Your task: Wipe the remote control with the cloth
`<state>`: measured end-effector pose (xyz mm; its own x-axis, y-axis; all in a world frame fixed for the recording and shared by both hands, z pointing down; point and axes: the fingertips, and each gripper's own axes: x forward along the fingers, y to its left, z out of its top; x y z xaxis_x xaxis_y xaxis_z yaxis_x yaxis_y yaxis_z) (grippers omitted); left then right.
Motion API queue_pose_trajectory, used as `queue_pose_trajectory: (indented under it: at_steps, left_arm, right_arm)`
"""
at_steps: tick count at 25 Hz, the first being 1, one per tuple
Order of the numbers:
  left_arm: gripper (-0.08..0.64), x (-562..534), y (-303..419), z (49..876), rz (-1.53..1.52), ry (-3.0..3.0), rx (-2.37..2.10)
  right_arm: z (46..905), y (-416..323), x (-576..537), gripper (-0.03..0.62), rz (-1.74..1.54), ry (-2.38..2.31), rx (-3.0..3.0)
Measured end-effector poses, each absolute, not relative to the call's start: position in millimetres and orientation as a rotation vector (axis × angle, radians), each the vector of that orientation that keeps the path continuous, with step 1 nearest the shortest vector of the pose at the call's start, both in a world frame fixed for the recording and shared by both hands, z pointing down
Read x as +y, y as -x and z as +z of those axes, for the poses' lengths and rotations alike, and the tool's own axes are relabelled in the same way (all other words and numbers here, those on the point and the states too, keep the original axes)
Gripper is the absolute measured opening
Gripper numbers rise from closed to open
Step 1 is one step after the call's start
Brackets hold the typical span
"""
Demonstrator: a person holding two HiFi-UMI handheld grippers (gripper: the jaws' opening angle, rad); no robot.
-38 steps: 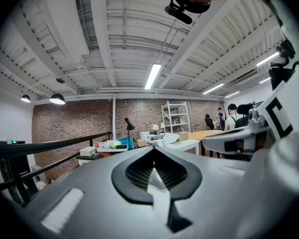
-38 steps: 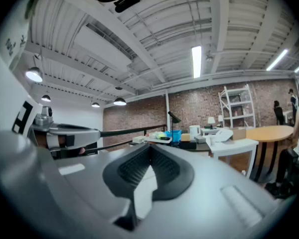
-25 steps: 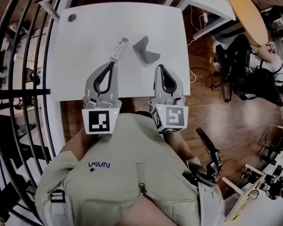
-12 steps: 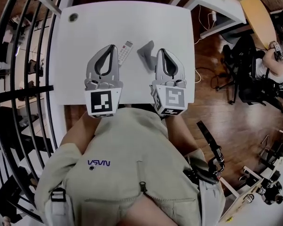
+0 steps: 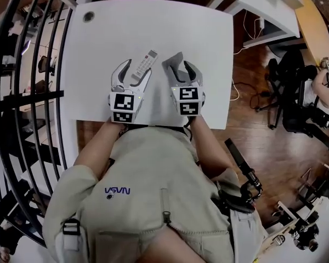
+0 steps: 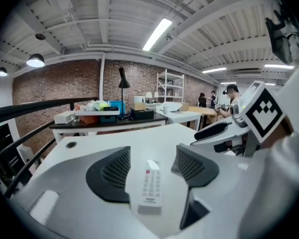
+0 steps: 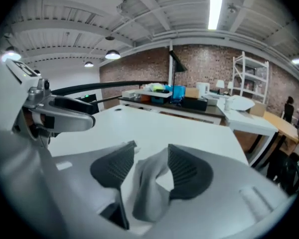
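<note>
White surface (image 5: 98,43), upper centre: remote control (image 5: 143,64) lies ungripped between the left tool's (image 5: 131,73) opening jaws, cloth (image 5: 174,63) between the right tool's (image 5: 182,75) opening jaws; an off-centre squeeze could skid the remote control away

A: The right gripper (image 7: 150,149), how are its jaws?
B: Opening, with the grey cloth (image 7: 148,195) crumpled between them (it leans toward the right-hand pad) on the white table (image 7: 189,128).
A: And at the left edge?
B: The left gripper (image 7: 60,114).
</note>
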<state>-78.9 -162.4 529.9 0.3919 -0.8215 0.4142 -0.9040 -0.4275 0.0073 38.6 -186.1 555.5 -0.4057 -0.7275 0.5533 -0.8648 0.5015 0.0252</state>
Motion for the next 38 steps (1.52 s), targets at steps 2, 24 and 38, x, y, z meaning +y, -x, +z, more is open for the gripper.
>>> queue_pose_trajectory:
  at_steps: [2,24,38]
  left_arm:
    - [0.324,-161,77,559,0.595,-2.389,-1.475]
    - [0.418,-160,76,662,0.863,-2.334,-1.327]
    - [0.253,-153,63,662,0.908,-2.357,-1.112]
  right_arm:
    - [582,-33,-187,0.225,0.389,-1.245,-2.208]
    - [637,-46,-188,0.078,0.411,-1.175,-2.049]
    - [630,-44,-185,0.063,0.452,-1.234,-2.068]
